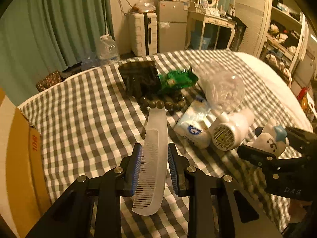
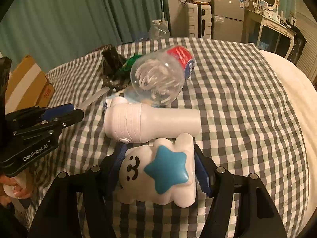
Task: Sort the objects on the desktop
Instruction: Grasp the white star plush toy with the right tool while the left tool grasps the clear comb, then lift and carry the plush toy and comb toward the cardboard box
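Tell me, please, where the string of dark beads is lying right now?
In the left wrist view the dark beads lie on the checked cloth just past the comb's tip, before the green packet.

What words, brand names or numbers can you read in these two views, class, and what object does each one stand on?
"GenRobot.AI" on the left claw, printed on its black body.
"DAS" on the right claw's black body; the rest is cut off.
Red print on the cardboard box, seemingly "10" and a further character; not sure.
Blue logo on the tissue pack: too blurred.
Label on the white bottle's base: too small.
Red and blue label on the clear bottle: blurred.
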`<act>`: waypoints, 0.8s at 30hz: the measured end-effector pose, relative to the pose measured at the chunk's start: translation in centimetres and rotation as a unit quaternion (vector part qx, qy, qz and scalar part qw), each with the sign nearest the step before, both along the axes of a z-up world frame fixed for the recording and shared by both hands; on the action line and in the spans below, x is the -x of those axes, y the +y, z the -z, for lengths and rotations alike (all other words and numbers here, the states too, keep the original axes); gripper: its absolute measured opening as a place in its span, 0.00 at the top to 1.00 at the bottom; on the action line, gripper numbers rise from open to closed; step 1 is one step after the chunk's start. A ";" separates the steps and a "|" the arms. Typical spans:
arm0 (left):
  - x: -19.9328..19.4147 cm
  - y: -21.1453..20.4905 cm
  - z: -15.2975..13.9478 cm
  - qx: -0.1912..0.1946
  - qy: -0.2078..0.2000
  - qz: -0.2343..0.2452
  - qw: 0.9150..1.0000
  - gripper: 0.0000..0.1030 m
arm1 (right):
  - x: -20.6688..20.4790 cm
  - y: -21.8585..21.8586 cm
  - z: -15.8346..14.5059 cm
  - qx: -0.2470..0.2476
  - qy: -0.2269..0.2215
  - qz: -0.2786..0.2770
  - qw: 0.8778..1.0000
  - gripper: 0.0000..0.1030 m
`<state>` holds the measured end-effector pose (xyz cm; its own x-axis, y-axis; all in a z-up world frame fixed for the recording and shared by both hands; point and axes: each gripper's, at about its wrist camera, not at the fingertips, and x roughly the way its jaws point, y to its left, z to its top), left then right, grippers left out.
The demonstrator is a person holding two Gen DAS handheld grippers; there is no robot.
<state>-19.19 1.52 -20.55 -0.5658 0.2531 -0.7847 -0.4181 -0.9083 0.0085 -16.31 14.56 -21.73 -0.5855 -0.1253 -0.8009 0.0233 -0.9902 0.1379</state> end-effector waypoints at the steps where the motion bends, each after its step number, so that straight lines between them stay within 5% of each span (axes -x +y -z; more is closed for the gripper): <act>1: -0.1 -0.1 -0.3 0.000 0.005 -0.003 1.000 0.75 | 0.0 0.1 -0.1 0.005 0.000 0.002 1.000 0.37; 3: -0.2 -0.1 -0.8 0.002 0.019 -0.009 1.000 0.76 | -0.1 0.0 -0.4 0.005 0.004 0.004 1.000 0.37; 5: 0.1 0.0 -1.3 0.003 0.024 -0.017 1.000 0.96 | -0.3 -0.1 -0.9 0.002 0.012 0.004 1.000 0.37; 24: -4.0 -0.4 -7.6 -0.020 0.098 -0.043 0.994 0.97 | -2.2 0.1 -5.8 0.004 0.093 0.014 0.996 0.37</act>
<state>-15.19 1.09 -12.96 -0.7283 0.2266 -0.6468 -0.3327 -0.9420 0.0446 -14.16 14.71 -15.97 -0.7268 -0.1130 -0.6774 0.0213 -0.9896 0.1421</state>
